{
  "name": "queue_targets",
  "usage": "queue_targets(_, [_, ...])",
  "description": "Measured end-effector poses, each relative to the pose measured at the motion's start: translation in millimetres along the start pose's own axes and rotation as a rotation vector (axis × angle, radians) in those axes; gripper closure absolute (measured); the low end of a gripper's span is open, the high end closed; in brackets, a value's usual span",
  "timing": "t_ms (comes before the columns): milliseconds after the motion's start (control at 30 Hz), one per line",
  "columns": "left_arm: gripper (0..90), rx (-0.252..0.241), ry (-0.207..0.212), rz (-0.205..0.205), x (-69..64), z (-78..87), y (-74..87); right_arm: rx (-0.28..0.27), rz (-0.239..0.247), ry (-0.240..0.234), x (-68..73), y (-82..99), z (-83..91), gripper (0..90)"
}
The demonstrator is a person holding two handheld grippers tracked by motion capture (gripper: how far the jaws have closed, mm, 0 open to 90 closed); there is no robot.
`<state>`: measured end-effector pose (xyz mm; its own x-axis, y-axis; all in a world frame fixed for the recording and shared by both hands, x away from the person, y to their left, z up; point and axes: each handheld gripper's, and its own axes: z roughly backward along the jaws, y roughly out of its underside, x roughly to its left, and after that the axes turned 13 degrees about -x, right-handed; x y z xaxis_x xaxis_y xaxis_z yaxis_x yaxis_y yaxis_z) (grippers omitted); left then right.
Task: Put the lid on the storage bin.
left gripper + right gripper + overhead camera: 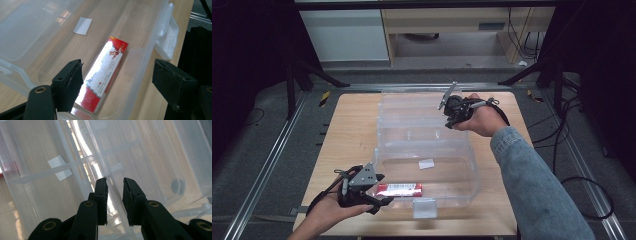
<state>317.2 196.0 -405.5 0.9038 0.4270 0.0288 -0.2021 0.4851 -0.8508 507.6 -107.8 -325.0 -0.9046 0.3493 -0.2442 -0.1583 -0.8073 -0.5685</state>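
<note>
A clear plastic box point(472, 165) stands on the wooden table, its lid point(412, 112) swung back behind it. A red-and-white carton point(399, 189) lies flat on the box floor by the front wall. My left gripper point(382, 190) is at the box's front left corner. In the left gripper view it point(120, 75) stands open: one jaw is inside beside the carton point(105, 72), the other outside the wall point(142, 72). My right gripper point(450, 121) is at the lid's right side. In the right gripper view its jaws point(115, 182) stand narrow with a clear lid rim point(112, 202) running between them, not visibly pinched.
A white label point(426, 163) is on the box floor. A clear latch point(424, 207) hangs from the front wall near the table's front edge. Metal rails run along both sides of the table, and cables lie on the floor at the right.
</note>
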Motion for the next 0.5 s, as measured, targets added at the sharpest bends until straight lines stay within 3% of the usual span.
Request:
queue_targets(200, [24.4, 0.044, 0.034, -0.022, -5.3, -8.5, 6.3, 0.003, 0.001, 0.001, -0.2, -0.1, -0.3, 73.3])
queue_targets(333, [26.1, 0.100, 0.036, -0.038, -5.1, -17.6, 13.4, 0.004, 0.004, 0.006, 0.2, -0.1, -0.6, 72.9])
queue_targets(500, [41.9, 0.122, 0.035, -0.045, -5.6, -21.6, 14.9, 0.005, 0.004, 0.004, -0.3, 0.2, -0.7, 72.5])
